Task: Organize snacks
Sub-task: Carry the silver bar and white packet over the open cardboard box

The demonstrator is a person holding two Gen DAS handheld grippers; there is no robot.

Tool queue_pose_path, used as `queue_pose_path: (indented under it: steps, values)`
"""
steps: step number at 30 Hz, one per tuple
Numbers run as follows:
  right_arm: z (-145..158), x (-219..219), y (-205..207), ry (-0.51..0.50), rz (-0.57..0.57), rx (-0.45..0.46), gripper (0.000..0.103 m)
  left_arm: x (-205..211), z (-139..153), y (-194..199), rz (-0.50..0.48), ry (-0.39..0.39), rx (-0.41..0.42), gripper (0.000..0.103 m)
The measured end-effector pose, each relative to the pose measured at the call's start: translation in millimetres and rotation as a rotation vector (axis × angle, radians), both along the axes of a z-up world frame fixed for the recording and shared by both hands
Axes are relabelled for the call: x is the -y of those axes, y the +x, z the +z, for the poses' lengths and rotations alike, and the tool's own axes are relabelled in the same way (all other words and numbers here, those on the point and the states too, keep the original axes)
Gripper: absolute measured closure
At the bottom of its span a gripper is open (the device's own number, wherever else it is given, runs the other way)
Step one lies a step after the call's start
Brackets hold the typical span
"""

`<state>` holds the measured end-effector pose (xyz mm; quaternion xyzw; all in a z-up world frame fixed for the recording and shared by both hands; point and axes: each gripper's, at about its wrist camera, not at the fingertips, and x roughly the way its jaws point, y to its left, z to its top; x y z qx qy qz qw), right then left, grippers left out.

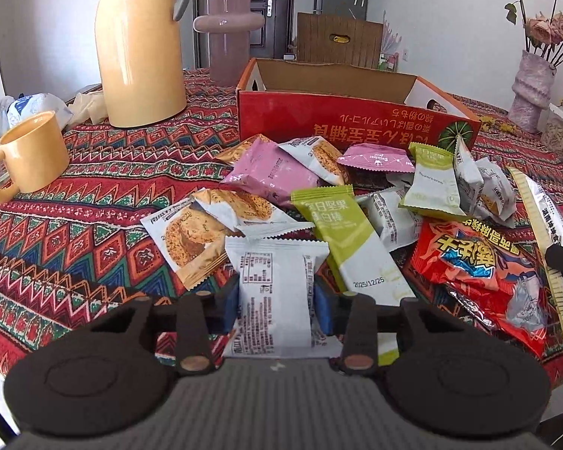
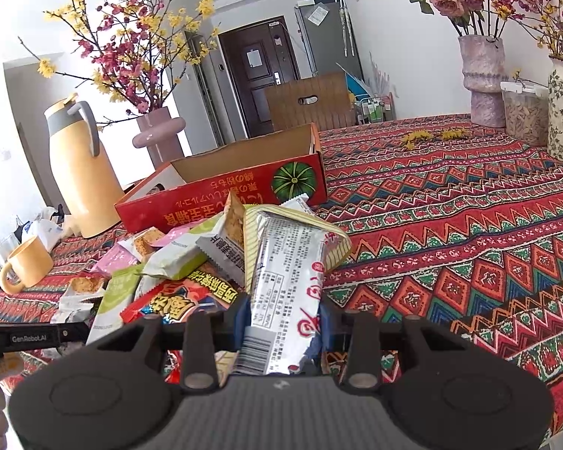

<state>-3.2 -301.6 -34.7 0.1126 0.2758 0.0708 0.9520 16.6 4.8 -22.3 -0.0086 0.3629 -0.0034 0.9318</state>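
Your left gripper pinches a white packet, your right gripper a silver packet; ahead, the red box looks empty, the snack pile unsorted.

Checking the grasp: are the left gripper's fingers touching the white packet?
Touching. The left wrist view shows the left gripper fingers pressed against both sides of the white packet.

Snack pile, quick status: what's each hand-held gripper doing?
Left hand-held gripper shut on white packet. Right hand-held gripper shut on silver packet. Red box open behind pile, path clear.
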Motion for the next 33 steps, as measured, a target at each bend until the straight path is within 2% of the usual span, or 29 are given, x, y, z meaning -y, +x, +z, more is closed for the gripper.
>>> queue_pose_path:
  steps: [14,22,33]
  values:
    - [13,-9,5,-0.024,0.021,0.046,0.067,1,32,-5,-0.032,-0.002,0.107,0.063]
    - [25,-12,19,-0.042,0.021,0.087,0.067,5,46,12,-0.038,0.000,0.146,0.063]
    - [50,-11,61,-0.037,0.012,0.143,0.067,11,66,47,-0.040,-0.019,0.193,0.063]
